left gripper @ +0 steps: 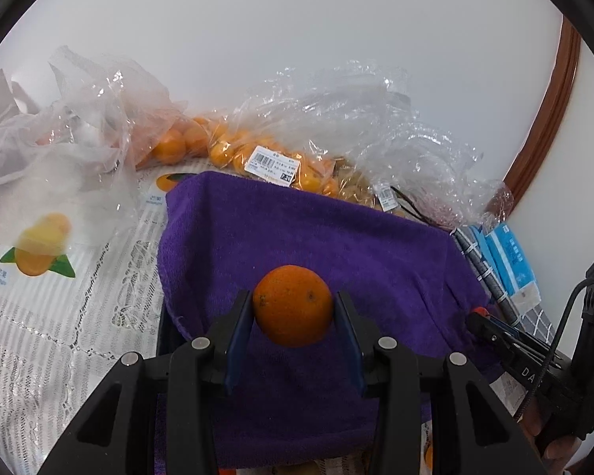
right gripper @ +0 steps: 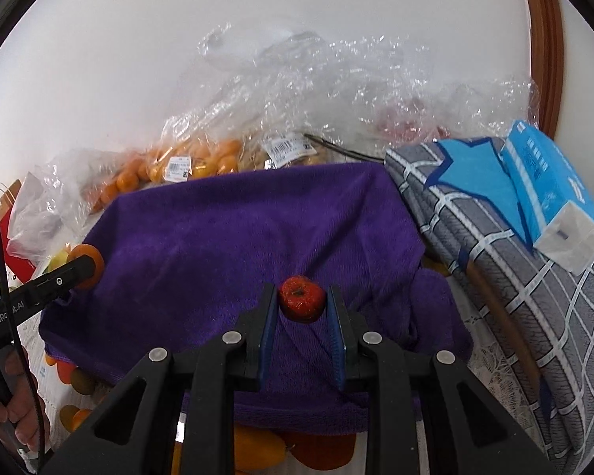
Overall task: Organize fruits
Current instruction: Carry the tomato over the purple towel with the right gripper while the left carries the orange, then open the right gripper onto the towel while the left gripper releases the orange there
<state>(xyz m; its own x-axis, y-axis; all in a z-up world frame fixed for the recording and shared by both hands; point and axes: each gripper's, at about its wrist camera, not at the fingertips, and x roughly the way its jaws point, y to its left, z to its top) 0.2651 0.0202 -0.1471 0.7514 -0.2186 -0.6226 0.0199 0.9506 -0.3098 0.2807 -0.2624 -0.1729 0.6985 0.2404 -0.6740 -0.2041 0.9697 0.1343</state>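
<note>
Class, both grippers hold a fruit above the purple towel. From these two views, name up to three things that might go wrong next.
1. The orange is round and held only at its sides by the left gripper; it might slip and roll off the purple towel.
2. The small red fruit in the right gripper could be bruised if squeezed harder.
3. The left gripper shows near the towel's left edge in the right wrist view; the two could collide.

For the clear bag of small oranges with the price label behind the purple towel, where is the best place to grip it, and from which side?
Probably at the crumpled loose plastic above the fruit, coming from the front over the purple towel. The bag of small oranges lies slumped on its side, so its round contents offer no firm edge, while the empty film stands up and can be pinched. Both grippers are occupied now: left holds an orange, right a red fruit.
</note>
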